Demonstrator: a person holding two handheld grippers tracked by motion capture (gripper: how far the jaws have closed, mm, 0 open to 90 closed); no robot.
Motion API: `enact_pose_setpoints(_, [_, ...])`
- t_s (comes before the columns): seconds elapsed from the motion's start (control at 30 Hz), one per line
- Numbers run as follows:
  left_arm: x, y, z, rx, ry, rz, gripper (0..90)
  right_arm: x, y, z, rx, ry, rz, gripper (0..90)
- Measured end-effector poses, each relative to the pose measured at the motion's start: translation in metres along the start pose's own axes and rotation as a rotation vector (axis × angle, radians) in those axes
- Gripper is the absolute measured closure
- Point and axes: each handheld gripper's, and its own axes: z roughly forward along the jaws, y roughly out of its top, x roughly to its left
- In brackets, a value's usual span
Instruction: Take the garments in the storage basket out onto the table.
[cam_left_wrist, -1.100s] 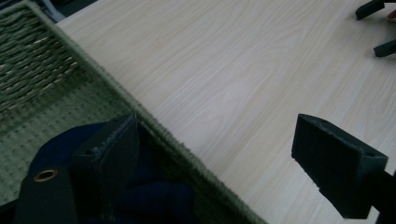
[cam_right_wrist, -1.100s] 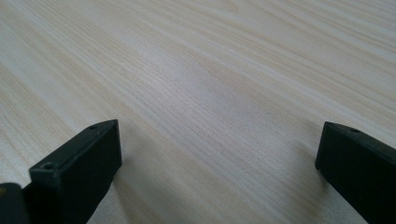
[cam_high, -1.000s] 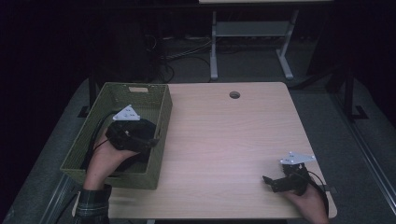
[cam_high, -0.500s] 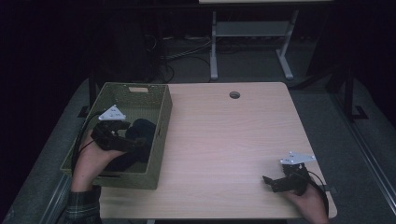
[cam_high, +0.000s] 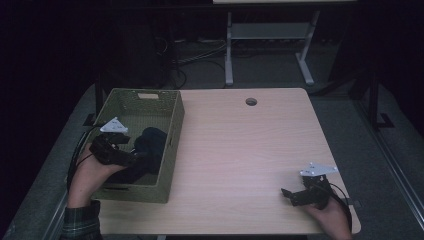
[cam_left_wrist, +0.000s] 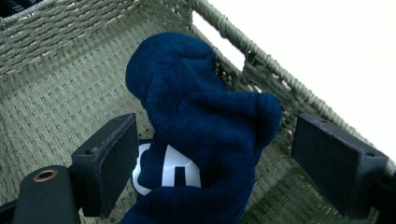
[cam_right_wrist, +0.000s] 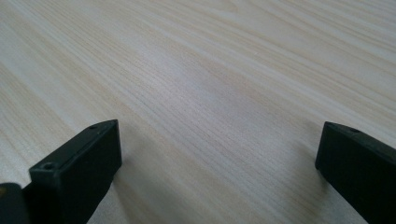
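A navy blue cloth item (cam_high: 150, 144) with white lettering lies bunched inside the olive woven basket (cam_high: 176, 122) at the table's left. My left gripper (cam_high: 131, 155) is inside the basket near its left wall, pointing at the cloth. In the left gripper view the cloth (cam_left_wrist: 201, 107) sits between the wide-apart jaws of the left gripper (cam_left_wrist: 215, 163), and neither jaw presses on it. My right gripper (cam_high: 289, 195) rests open near the table's front right corner, with bare wood between the jaws of the right gripper (cam_right_wrist: 215, 163).
The light wood table (cam_high: 250, 150) has a round cable hole (cam_high: 251, 101) at the back. The basket's wall (cam_left_wrist: 56, 93) closes in around the left gripper. A white desk frame (cam_high: 270, 35) stands on the dark floor beyond the table.
My left gripper has drawn back to the left inside the basket, away from the navy cloth, which stays bunched in the middle. The right gripper has stayed put.
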Motion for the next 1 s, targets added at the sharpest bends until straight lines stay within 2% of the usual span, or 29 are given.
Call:
enact_pose_setpoints(0.17, [0.003,-0.004,0.008,0.045,-0.006,0.031,14.4,0.000,0.000,0.000,0.000,0.000,0.000,0.1])
enact_pose_setpoints(0.7, [0.007,-0.011,0.036,0.132,-0.017,0.043,13.5,0.000,0.000,0.000,0.000,0.000,0.000,0.0])
enact_pose_setpoints(0.87, [0.009,-0.012,0.046,0.174,-0.017,0.053,12.9,0.000,0.000,0.000,0.000,0.000,0.000,0.0])
enact_pose_setpoints(1.0, [0.012,-0.012,0.051,0.184,-0.022,0.064,12.8,0.000,0.000,0.000,0.000,0.000,0.001,0.0])
